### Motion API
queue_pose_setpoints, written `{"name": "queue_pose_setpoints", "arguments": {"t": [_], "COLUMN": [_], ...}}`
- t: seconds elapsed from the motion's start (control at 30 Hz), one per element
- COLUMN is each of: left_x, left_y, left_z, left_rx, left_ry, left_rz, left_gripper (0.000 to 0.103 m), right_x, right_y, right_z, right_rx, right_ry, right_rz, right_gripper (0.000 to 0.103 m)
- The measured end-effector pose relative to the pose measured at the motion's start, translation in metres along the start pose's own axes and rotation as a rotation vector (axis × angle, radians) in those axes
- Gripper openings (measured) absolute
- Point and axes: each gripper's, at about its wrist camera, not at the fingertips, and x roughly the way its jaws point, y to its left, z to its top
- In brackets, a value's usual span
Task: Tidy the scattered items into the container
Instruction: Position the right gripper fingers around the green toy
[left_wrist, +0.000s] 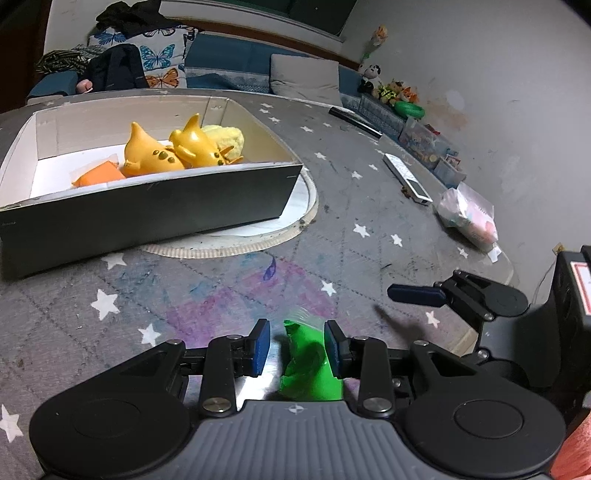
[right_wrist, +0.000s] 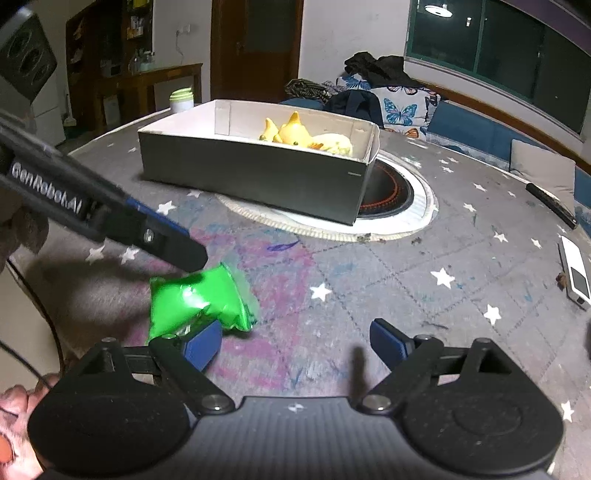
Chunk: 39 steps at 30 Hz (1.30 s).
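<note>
A shiny green packet (left_wrist: 310, 369) lies on the grey star-print tablecloth between the fingers of my left gripper (left_wrist: 297, 345). The gripper is open; its right pad touches the packet and a small gap shows at the left pad (left_wrist: 260, 347). In the right wrist view the green packet (right_wrist: 199, 302) sits under the left gripper's finger (right_wrist: 166, 243). My right gripper (right_wrist: 295, 343) is wide open and holds nothing, with its left pad just beside the packet. The dark box (left_wrist: 147, 206) with white inside holds two yellow toys (left_wrist: 147, 155), a yellow plush (left_wrist: 229, 136) and an orange packet (left_wrist: 98, 177).
The box (right_wrist: 251, 177) rests partly over a round hob inset (right_wrist: 391, 199) in the table. A white remote (left_wrist: 406, 177), a black stick (left_wrist: 354, 120) and a clear plastic bag (left_wrist: 467, 218) lie toward the right edge. A sofa with cushions stands behind.
</note>
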Motion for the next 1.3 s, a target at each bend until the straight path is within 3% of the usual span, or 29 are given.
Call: {"name": "queue_pose_setpoints", "arguments": {"t": [0.33,0.7,1.0,1.3], "left_x": [0.006,0.005,0.005,0.008], "left_y": [0.004,0.02,0.031,0.033], "left_z": [-0.005,-0.001,0.002,0.001], "left_rx": [0.011,-0.095,-0.151,-0.169], "left_ry": [0.005,0.001,0.007,0.014], "left_rz": [0.025,0.042,0.011,-0.027], "left_gripper": [0.037,0.035,0.035,0.033], "right_x": [0.004,0.011,-0.012,-0.007], "right_y": [-0.001,-0.006,-0.003,0.02], "right_z": [0.004,0.018,0.012,0.013], "right_rx": [0.018,0.011,0.055,0.016], "right_ry": [-0.011,-0.059,-0.064,-0.053], "right_rz": [0.002,-0.027,0.061,0.145], "right_gripper": [0.089,0.089,0.085,0.081]}}
